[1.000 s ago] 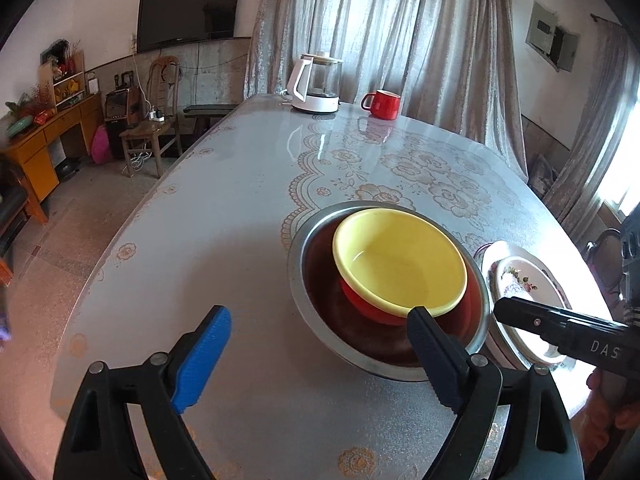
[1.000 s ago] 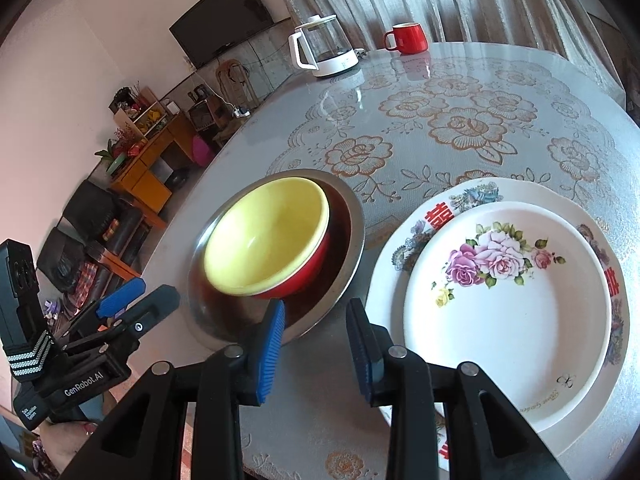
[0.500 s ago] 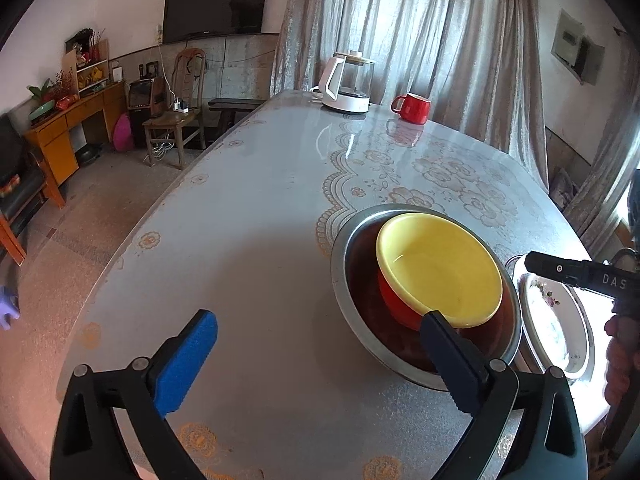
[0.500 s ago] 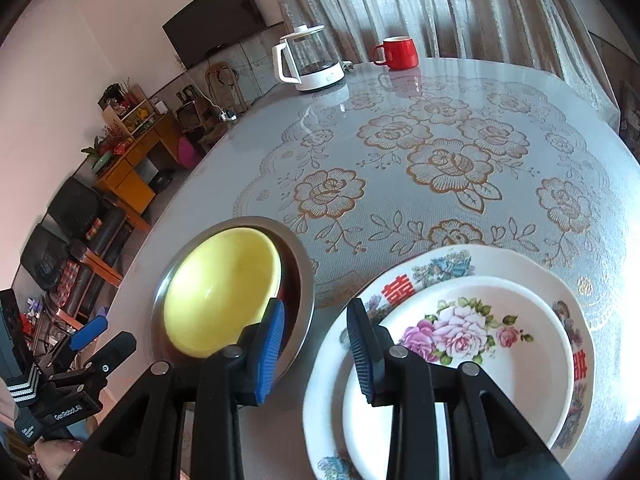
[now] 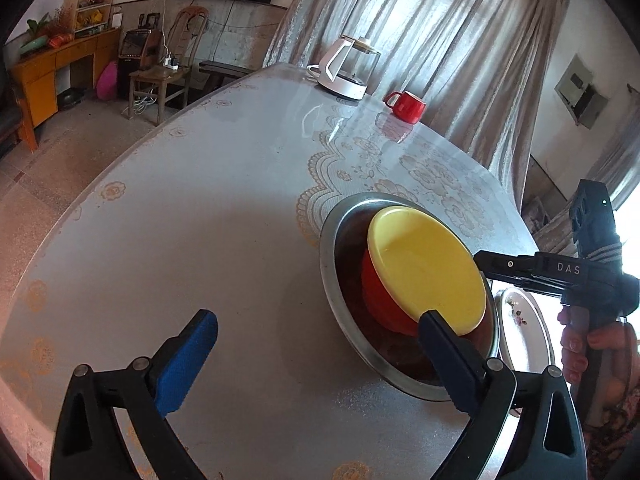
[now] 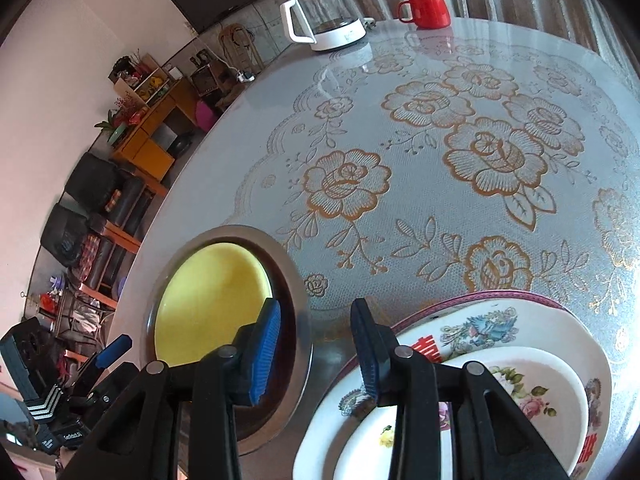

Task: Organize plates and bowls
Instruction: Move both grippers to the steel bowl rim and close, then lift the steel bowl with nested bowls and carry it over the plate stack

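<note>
The bench (image 6: 460,128) with its rose-patterned cover fills both views, and the right tool (image 6: 316,354) has slid back toward the near edge: the kettle (image 6: 320,16) and red mug (image 6: 426,10) now sit much farther ahead of it. Just left of that tool sits the steel basin (image 6: 298,280) with the yellow bowl (image 6: 208,304) nested inside; just right of it lies the stack of floral plates (image 6: 520,332), the smaller on the larger. Its jaws are opening, a narrow gap with nothing between them. The left tool (image 5: 316,340) is spread wide and beginning to close, empty, and has drifted left, so the basin lies by its right finger. Both stacks look settled, so I'd say the sorting is about done and the hands are retreating.
</note>
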`<action>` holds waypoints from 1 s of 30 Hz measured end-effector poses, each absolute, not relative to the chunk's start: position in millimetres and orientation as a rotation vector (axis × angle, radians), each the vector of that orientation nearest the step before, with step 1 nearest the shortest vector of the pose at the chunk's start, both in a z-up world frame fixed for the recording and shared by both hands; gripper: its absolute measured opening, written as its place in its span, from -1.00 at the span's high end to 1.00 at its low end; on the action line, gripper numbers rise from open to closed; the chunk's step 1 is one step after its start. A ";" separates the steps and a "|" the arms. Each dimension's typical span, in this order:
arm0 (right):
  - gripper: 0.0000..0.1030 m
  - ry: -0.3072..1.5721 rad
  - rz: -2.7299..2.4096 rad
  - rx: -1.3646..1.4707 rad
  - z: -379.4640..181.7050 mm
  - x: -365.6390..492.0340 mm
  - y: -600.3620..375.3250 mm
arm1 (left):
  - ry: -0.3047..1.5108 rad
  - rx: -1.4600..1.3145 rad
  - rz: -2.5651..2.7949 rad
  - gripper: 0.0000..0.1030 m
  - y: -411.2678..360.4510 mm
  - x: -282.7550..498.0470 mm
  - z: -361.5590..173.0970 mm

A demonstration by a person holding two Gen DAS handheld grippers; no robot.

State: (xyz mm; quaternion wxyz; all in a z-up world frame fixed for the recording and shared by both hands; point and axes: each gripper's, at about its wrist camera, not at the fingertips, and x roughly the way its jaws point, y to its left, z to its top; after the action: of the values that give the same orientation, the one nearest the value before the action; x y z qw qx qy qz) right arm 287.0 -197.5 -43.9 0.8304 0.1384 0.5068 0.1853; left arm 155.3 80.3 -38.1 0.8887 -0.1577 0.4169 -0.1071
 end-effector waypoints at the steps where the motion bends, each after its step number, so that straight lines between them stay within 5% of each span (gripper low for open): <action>1: 0.30 1.085 0.401 0.281 -44.8 287.2 -195.8 | 0.873 -0.331 -0.223 -0.80 81.8 156.9 -39.5; 14: 0.50 1.175 0.458 0.153 -57.4 291.3 -177.4 | 0.953 -0.295 -0.289 -0.29 74.3 170.9 -52.5; 25: 0.78 1.164 0.463 0.237 -71.1 293.9 -175.9 | 0.930 -0.294 -0.439 0.39 63.3 178.1 -56.5; 30: 0.78 1.133 0.469 0.267 -68.0 289.9 -177.5 | 0.901 -0.225 -0.419 0.40 57.3 176.0 -54.2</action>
State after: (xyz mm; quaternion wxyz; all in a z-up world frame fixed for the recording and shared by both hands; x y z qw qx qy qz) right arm 289.9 -177.5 -68.0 0.8094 0.1251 0.5301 0.2195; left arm 176.0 57.3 -54.2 0.8730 -0.1076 0.4312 -0.2006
